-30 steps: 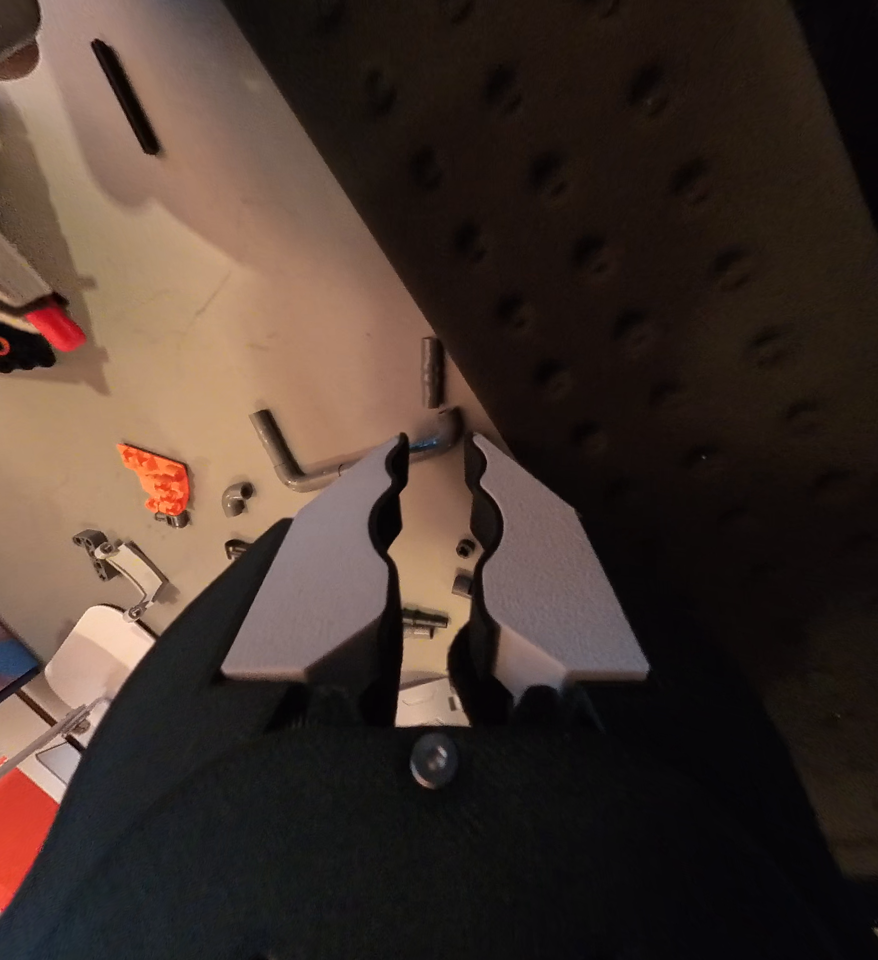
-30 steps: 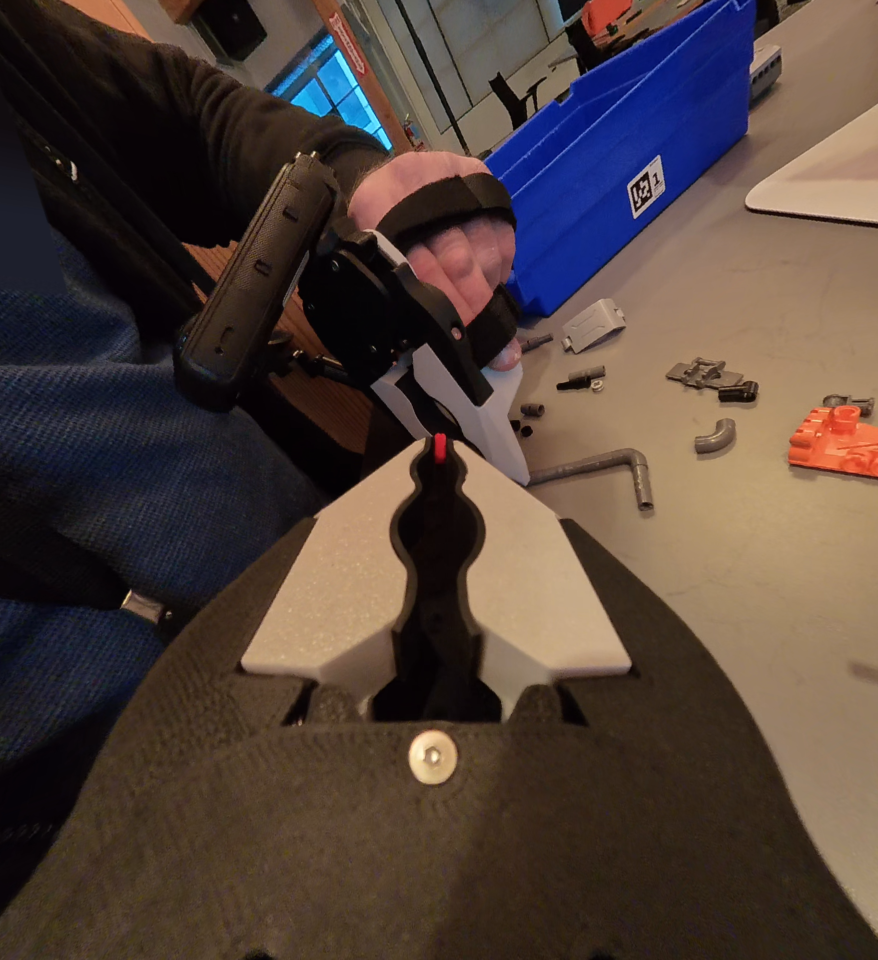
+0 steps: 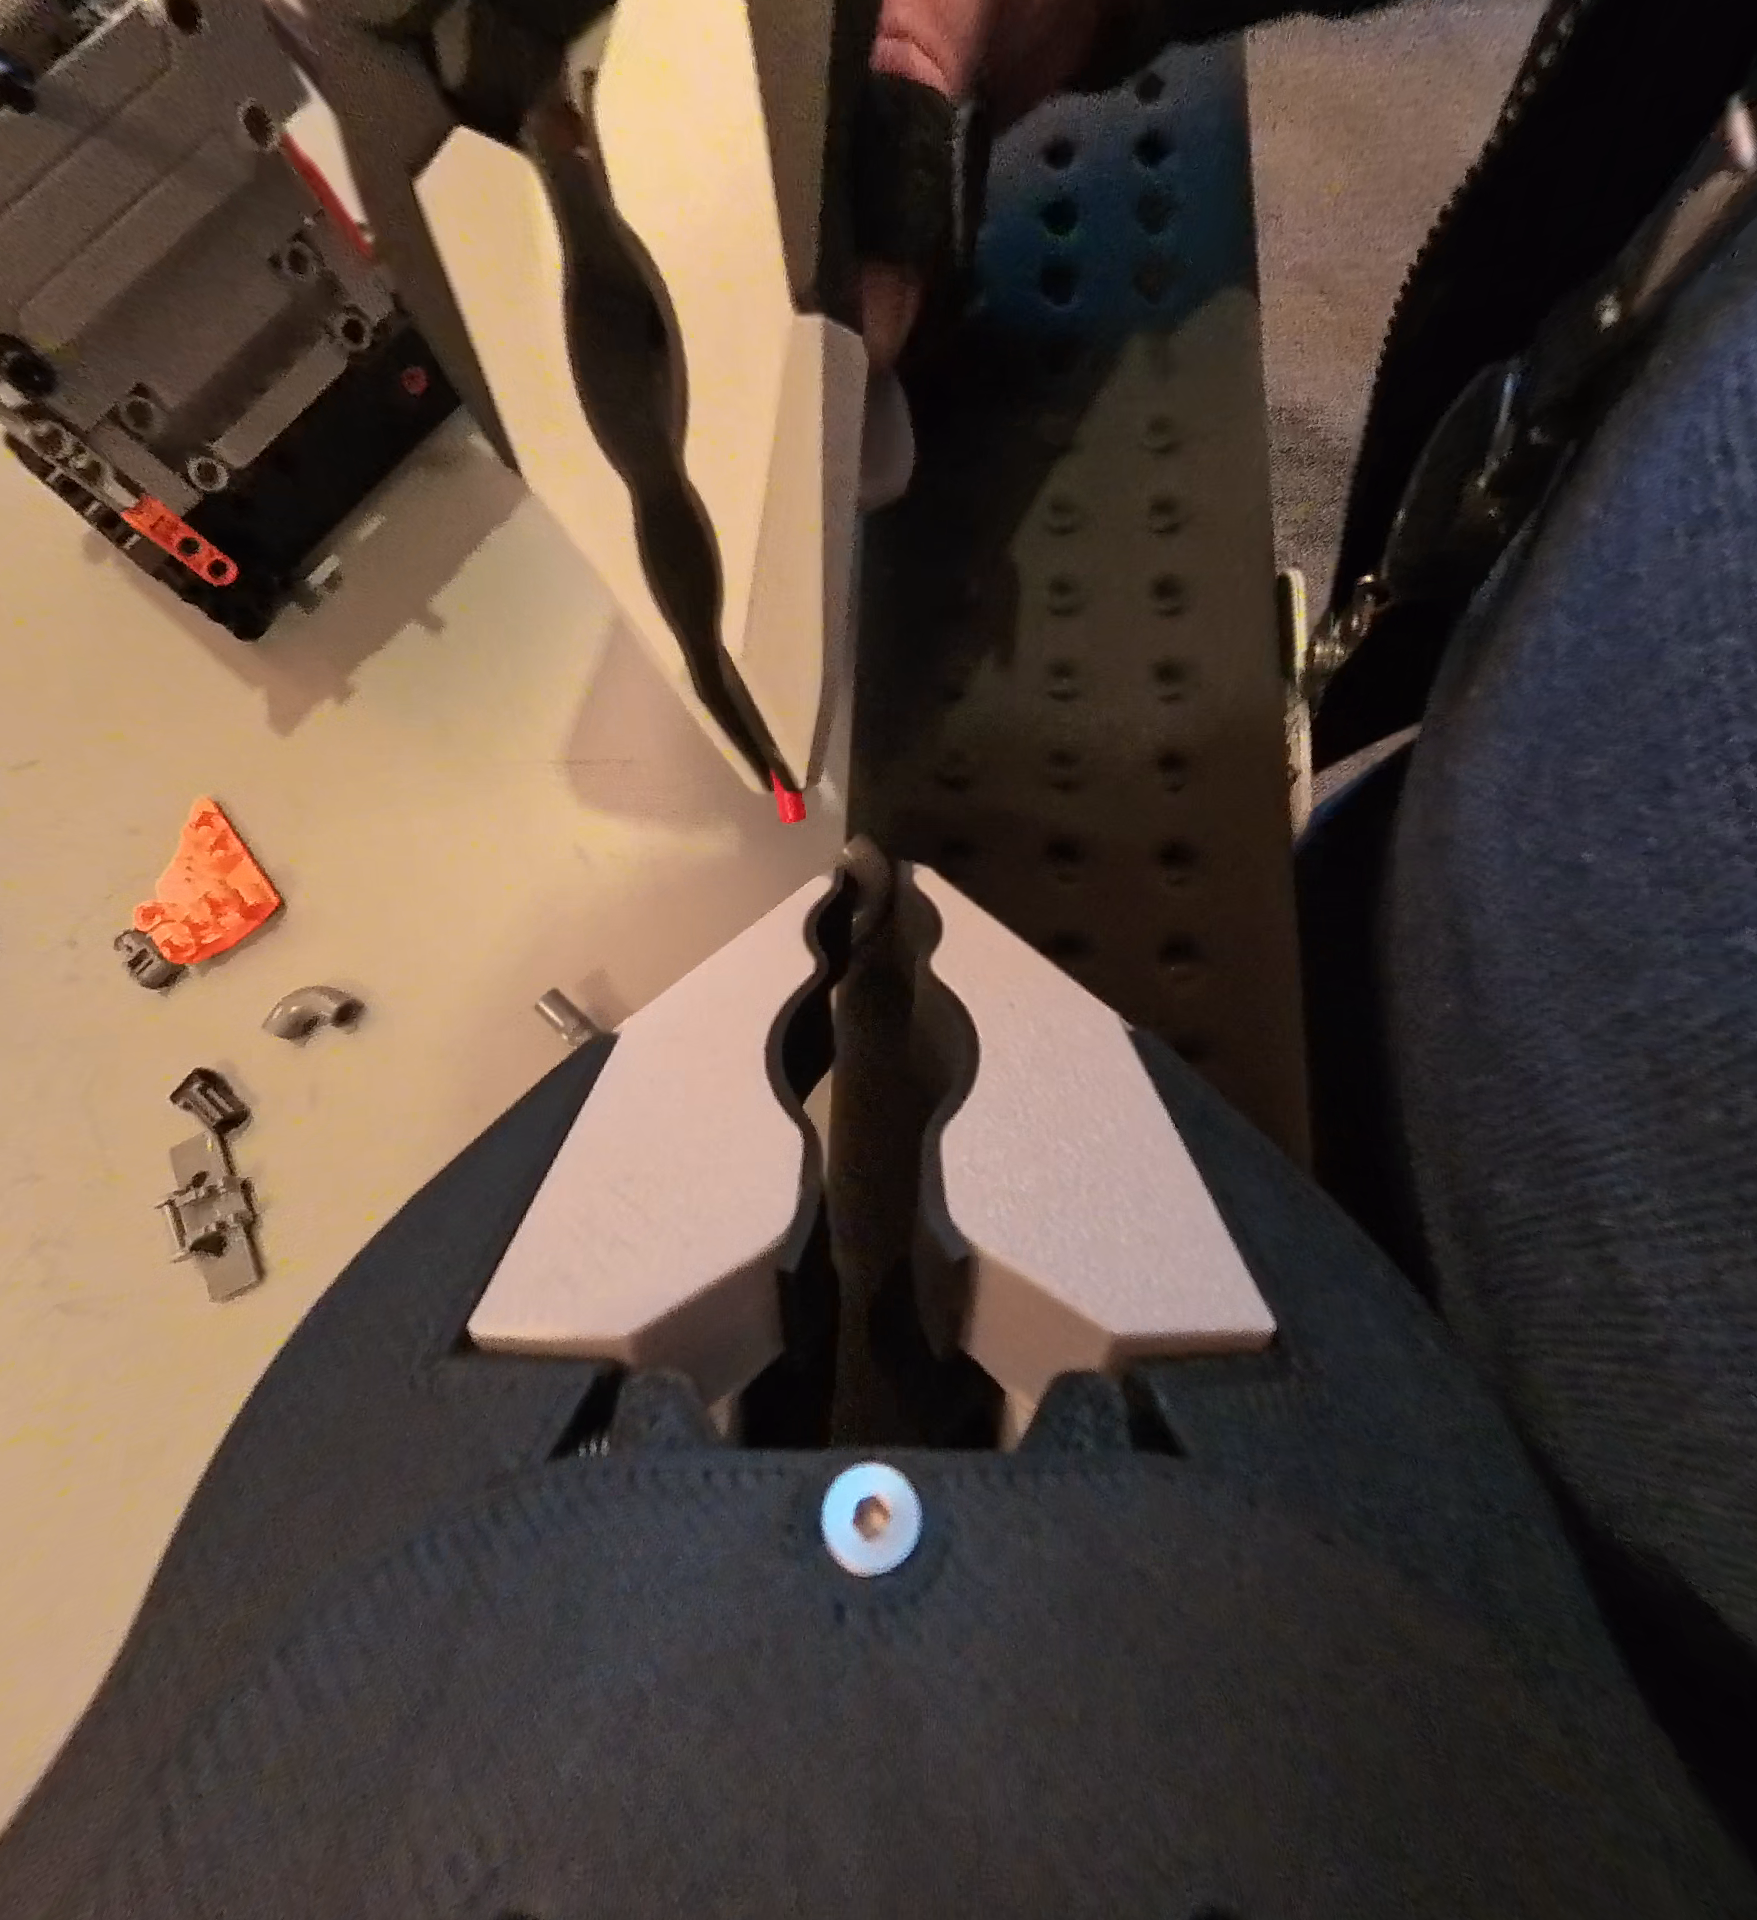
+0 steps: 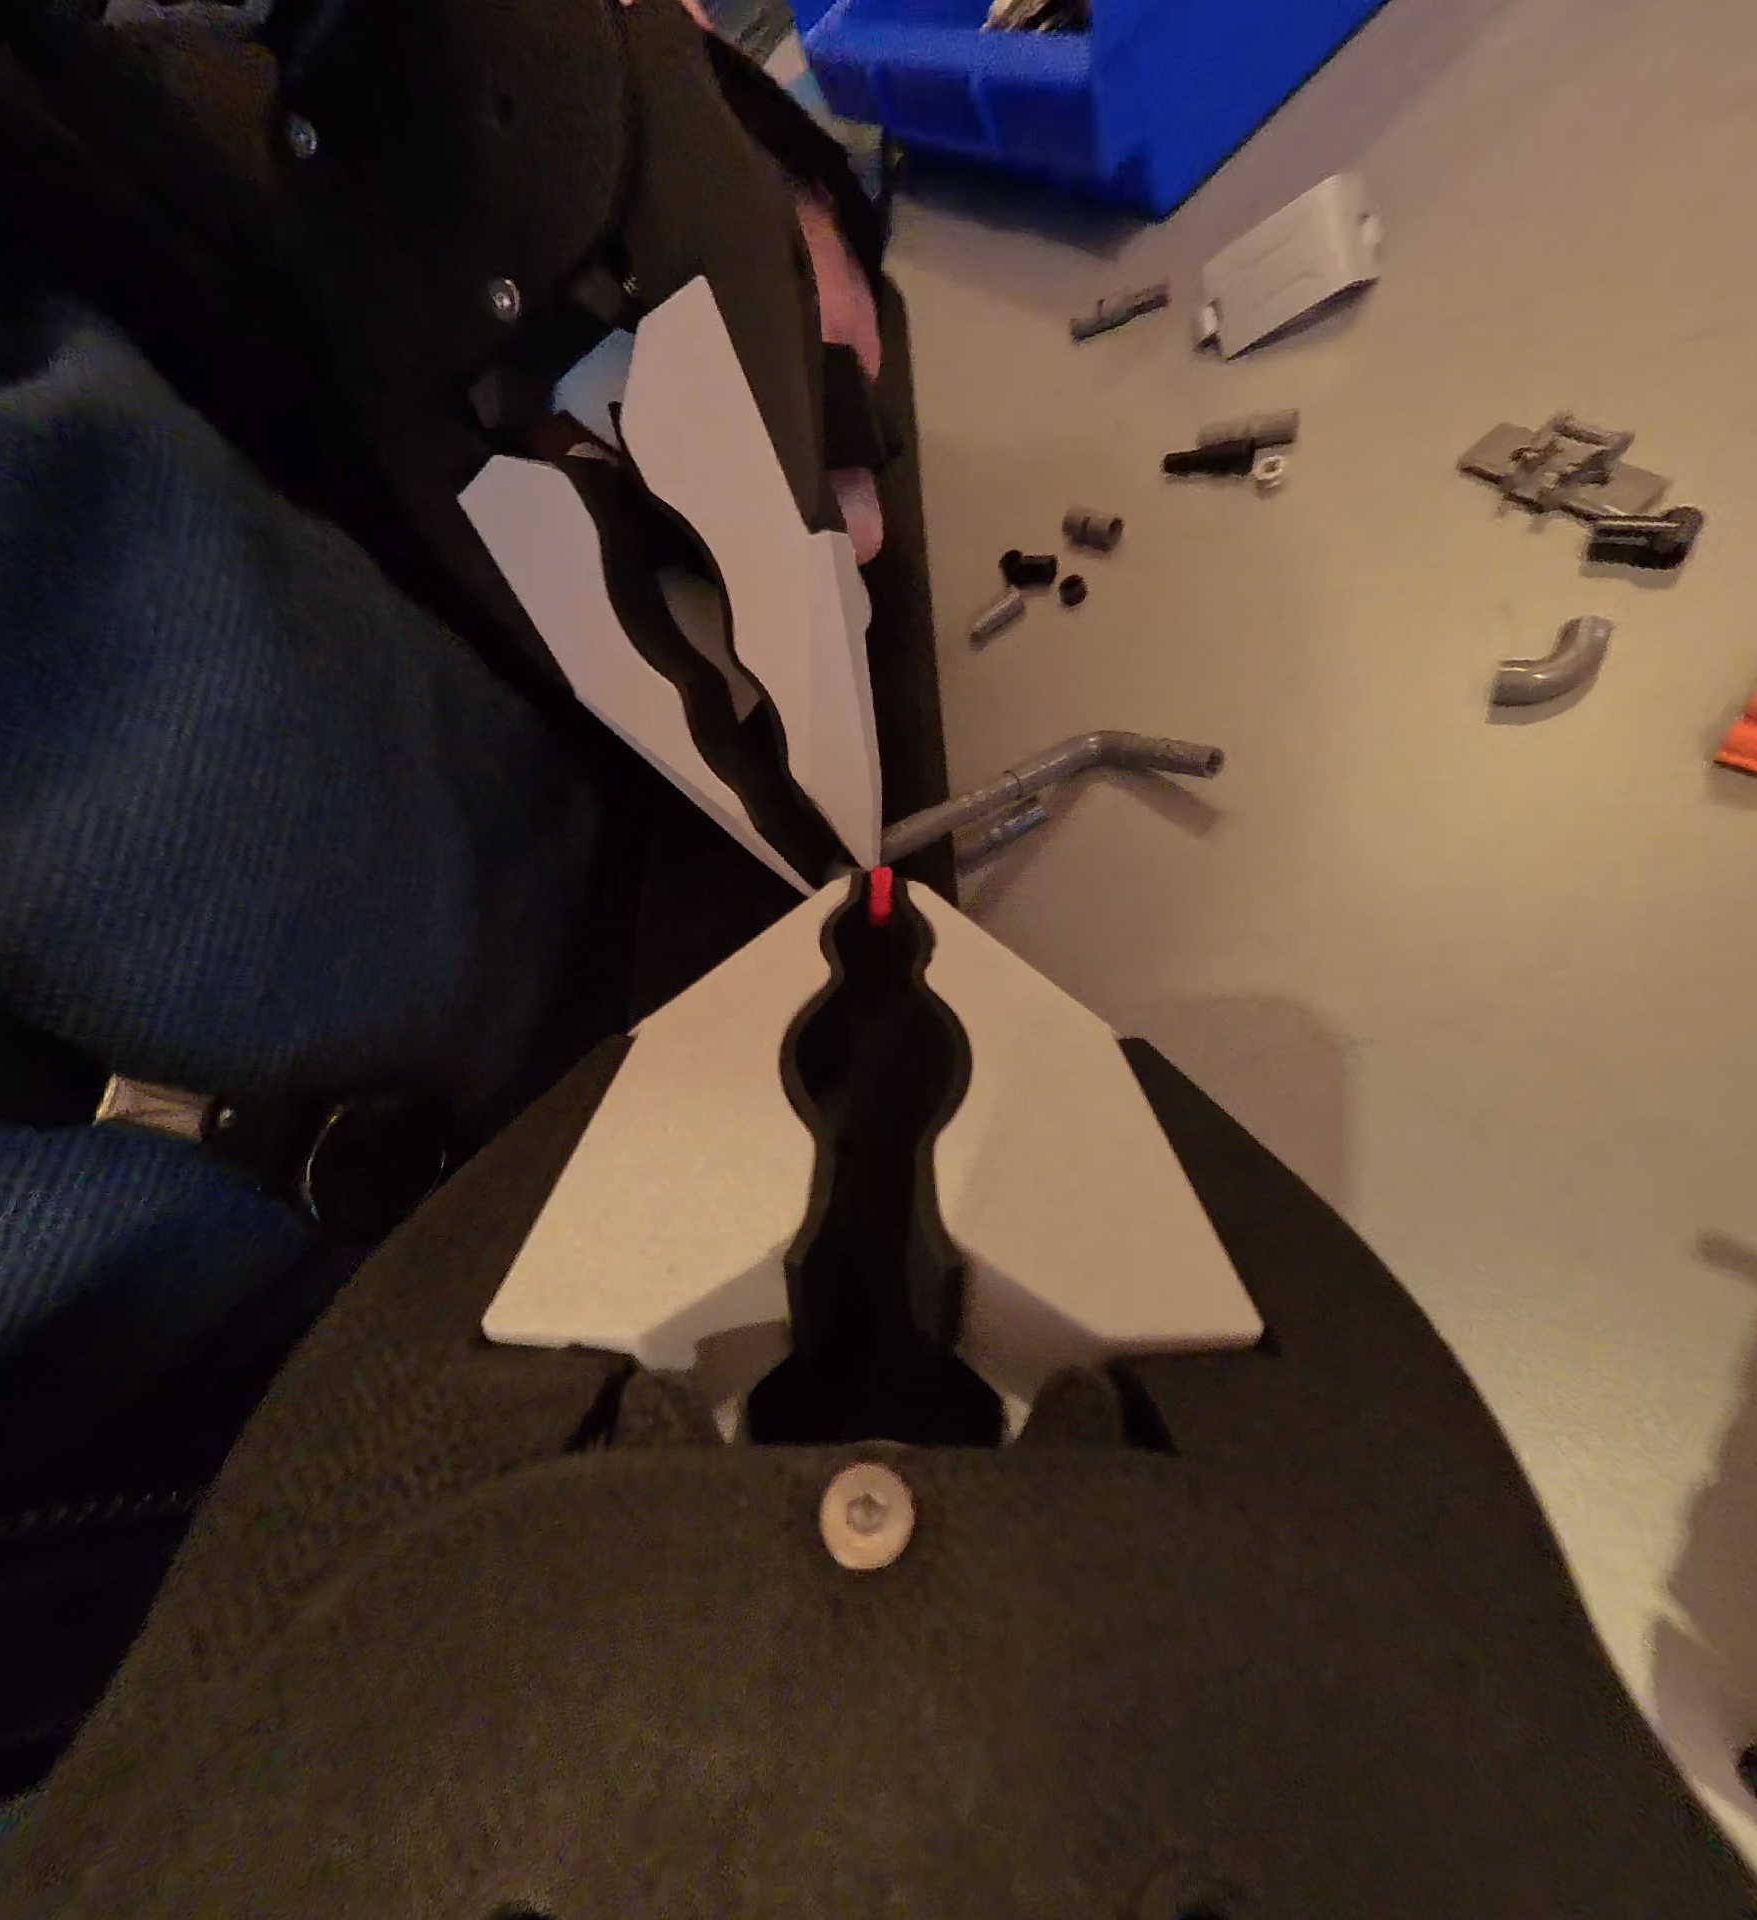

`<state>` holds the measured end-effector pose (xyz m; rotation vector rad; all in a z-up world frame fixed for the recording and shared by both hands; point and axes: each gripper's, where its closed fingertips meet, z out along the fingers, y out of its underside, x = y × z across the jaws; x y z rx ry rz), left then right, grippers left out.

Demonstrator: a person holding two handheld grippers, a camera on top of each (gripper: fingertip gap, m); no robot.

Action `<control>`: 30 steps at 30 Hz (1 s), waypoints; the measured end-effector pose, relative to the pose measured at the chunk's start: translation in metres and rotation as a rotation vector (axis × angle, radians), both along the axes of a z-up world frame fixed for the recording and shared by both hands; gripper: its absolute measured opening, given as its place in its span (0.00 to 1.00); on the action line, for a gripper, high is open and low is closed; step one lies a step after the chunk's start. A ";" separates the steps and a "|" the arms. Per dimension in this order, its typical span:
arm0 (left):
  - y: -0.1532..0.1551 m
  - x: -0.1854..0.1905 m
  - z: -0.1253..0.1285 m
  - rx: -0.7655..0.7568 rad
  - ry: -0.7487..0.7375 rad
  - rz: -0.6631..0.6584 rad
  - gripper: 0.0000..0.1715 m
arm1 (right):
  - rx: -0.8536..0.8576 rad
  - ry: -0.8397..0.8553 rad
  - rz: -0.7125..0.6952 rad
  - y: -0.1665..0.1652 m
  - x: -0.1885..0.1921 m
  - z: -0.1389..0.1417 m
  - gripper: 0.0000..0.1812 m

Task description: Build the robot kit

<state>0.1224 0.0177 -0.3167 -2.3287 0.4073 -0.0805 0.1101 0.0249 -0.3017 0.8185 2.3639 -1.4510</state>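
- The right claw (image 4: 876, 891) pinches a small red pin (image 4: 878, 896) at its very tips; the pin end sticks out a little past the tips.
- The left claw (image 3: 869, 883) is pressed together on the end of a grey bent tube (image 4: 1050, 774), at the edge of the tabletop (image 4: 1373, 935).
- In the right wrist view, the tube goes from the left claw's tips out over the tabletop and turns at an elbow.
- The two claws point at each other, tip close to tip, and the red pin is just beside the held end of the tube.
- Small parts lie on the tabletop: a grey curved elbow piece (image 4: 1549, 665), an orange studded plate (image 3: 209, 883), a flat grey panel (image 4: 1289, 265), black and grey pins (image 4: 1227, 447).
- A blue bin (image 4: 1009, 94) stands at the far side of the tabletop.
- A grey and black brick-built model (image 3: 157, 312) stands on the tabletop, well apart from the claws.
- A person's hand in a black strap (image 4: 843, 312) holds the left claw; blue clothing (image 4: 178, 675) fills the side.
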 end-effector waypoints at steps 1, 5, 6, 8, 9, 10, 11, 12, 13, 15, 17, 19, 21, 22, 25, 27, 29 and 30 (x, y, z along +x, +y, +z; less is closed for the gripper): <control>-0.001 0.002 -0.003 -0.002 0.013 -0.006 0.03 | 0.001 -0.005 0.024 -0.002 0.002 0.000 0.00; -0.001 0.008 -0.004 0.025 -0.004 -0.006 0.03 | 0.054 -0.018 0.109 -0.007 0.011 -0.009 0.00; -0.001 0.007 -0.005 0.029 0.003 -0.007 0.03 | 0.066 -0.016 0.122 -0.007 0.012 -0.010 0.00; -0.002 0.007 -0.005 0.033 0.003 -0.010 0.03 | 0.084 -0.014 0.146 -0.007 0.013 -0.013 0.00; -0.002 0.007 -0.004 0.036 0.000 -0.010 0.03 | 0.086 -0.011 0.159 -0.007 0.014 -0.012 0.00; -0.002 0.008 -0.004 0.041 -0.012 -0.013 0.03 | 0.090 -0.007 0.178 -0.008 0.016 -0.012 0.00; -0.002 0.010 -0.004 0.040 -0.033 -0.023 0.03 | 0.099 -0.002 0.199 -0.008 0.018 -0.012 0.00; -0.003 0.011 -0.004 0.035 -0.037 -0.035 0.03 | 0.104 0.006 0.217 -0.009 0.018 -0.012 0.00; -0.003 0.012 -0.003 0.033 -0.040 -0.050 0.03 | 0.101 0.015 0.236 -0.009 0.019 -0.011 0.00; -0.004 0.014 0.000 0.027 -0.105 -0.066 0.03 | 0.088 0.031 0.266 -0.010 0.020 -0.009 0.00; -0.006 0.014 0.003 0.032 -0.160 -0.088 0.02 | 0.065 0.025 0.284 -0.011 0.021 -0.009 0.00; -0.007 0.015 0.006 0.033 -0.181 -0.114 0.02 | 0.036 0.007 0.302 -0.013 0.023 -0.010 0.00; -0.006 0.018 0.011 0.057 -0.197 -0.138 0.02 | 0.029 -0.007 0.354 -0.018 0.032 -0.013 0.00; -0.003 0.014 0.014 0.070 -0.177 -0.125 0.01 | 0.017 -0.014 0.389 -0.023 0.040 -0.014 0.00; -0.006 0.011 0.010 0.037 -0.125 -0.170 0.01 | 0.029 -0.014 0.375 -0.027 0.039 -0.019 0.00; -0.010 0.014 0.001 -0.003 -0.153 -0.183 0.01 | 0.027 -0.013 0.327 -0.020 0.031 -0.018 0.00; -0.013 0.012 -0.005 -0.003 -0.132 -0.170 0.01 | 0.032 -0.016 0.284 -0.012 0.026 -0.020 0.00; -0.012 0.009 -0.003 0.012 -0.149 -0.144 0.00 | 0.021 -0.014 0.255 -0.009 0.022 -0.018 0.00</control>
